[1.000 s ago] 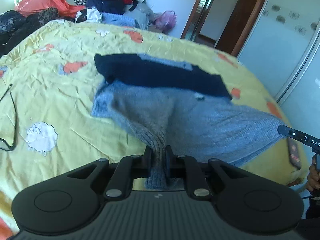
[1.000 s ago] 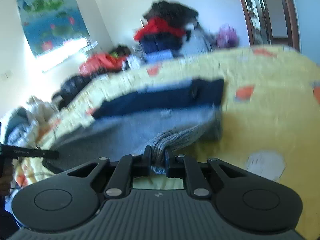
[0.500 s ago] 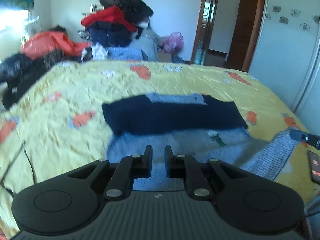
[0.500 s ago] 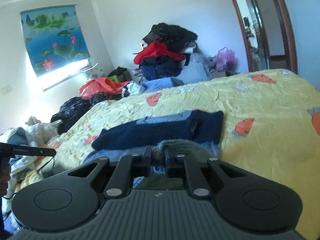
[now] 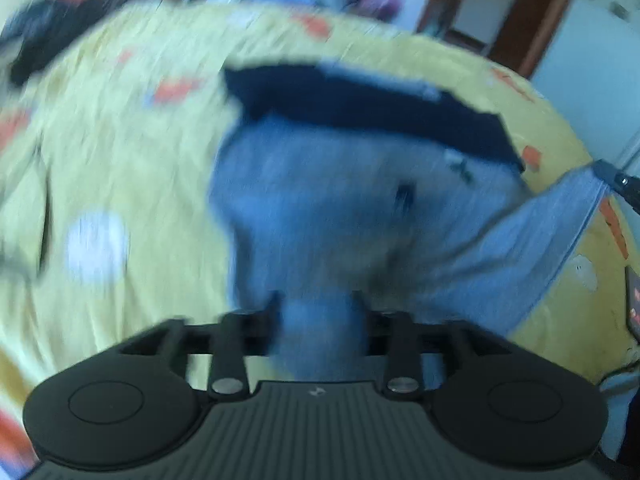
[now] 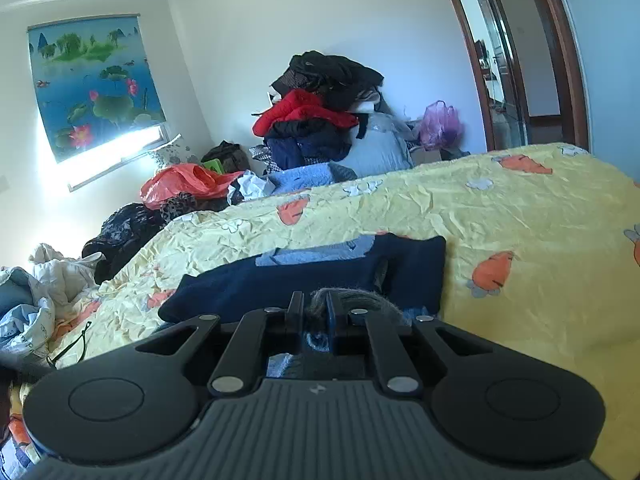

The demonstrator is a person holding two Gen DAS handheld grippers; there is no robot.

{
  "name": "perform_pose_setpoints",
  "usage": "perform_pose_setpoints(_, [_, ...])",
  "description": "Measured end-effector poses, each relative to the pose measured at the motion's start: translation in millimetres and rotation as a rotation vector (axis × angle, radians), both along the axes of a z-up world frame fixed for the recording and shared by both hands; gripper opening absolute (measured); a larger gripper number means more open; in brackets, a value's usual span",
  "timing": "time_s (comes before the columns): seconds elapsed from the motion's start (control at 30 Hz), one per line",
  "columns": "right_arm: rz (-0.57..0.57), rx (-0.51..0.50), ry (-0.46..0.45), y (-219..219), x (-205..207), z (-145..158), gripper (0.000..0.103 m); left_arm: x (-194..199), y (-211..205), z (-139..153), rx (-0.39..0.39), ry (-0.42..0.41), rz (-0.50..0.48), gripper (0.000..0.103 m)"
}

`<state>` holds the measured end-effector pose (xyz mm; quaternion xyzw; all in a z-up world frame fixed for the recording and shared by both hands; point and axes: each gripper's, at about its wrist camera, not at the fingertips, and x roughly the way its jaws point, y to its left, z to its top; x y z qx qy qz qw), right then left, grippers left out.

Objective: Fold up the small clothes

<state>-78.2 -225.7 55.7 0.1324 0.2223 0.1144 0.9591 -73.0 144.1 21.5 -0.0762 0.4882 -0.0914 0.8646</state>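
A small grey knit sweater (image 5: 340, 200) with a navy band (image 5: 360, 108) across its far part lies on the yellow bedsheet (image 5: 120, 120). The left wrist view is blurred. My left gripper (image 5: 318, 312) has its fingers apart, with grey knit between them. My right gripper (image 6: 314, 308) is shut on a bunched grey corner of the sweater (image 6: 352, 300), low over the bed, in front of the navy band (image 6: 300, 276). The right gripper's tip (image 5: 616, 178) shows at the right edge of the left wrist view, holding up that corner.
Piles of clothes (image 6: 320, 120) stand at the far side of the bed. Eyeglasses (image 6: 76, 344) lie on the sheet at the left. A phone (image 5: 632, 304) lies near the bed's right edge. A doorway (image 6: 504, 60) is at the far right.
My left gripper let go of the sweater's hem, rose, then dropped back over the grey knit with its fingers wider apart. My right gripper kept its hold and lowered toward the bed.
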Motion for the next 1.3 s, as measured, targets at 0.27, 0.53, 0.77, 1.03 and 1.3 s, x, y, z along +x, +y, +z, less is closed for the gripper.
perform_pose_setpoints(0.27, [0.012, 0.016, 0.028, 1.2, -0.6, -9.7, 0.019, -0.7, 0.4, -41.1, -0.195, 0.164, 0.065, 0.071])
perform_pose_setpoints(0.53, [0.011, 0.018, 0.018, 1.4, -8.9, -6.9, 0.019, -7.4, -8.6, -20.7, -0.194, 0.065, 0.010, 0.005])
perform_pose_setpoints(0.77, [0.014, 0.011, -0.059, 2.3, -19.0, 14.4, 0.019, -8.8, 18.2, 51.9, -0.156, -0.197, 0.050, 0.005])
perform_pose_setpoints(1.03, [-0.013, -0.004, -0.086, 3.0, -5.9, 22.9, 0.012, 36.3, 11.9, 76.2, -0.120, -0.290, 0.067, 0.005])
perform_pose_setpoints(1.3, [-0.004, -0.030, 0.140, -0.2, -11.0, -24.2, 0.062, 39.3, 4.3, 60.5, -0.133, -0.248, 0.028, 0.005])
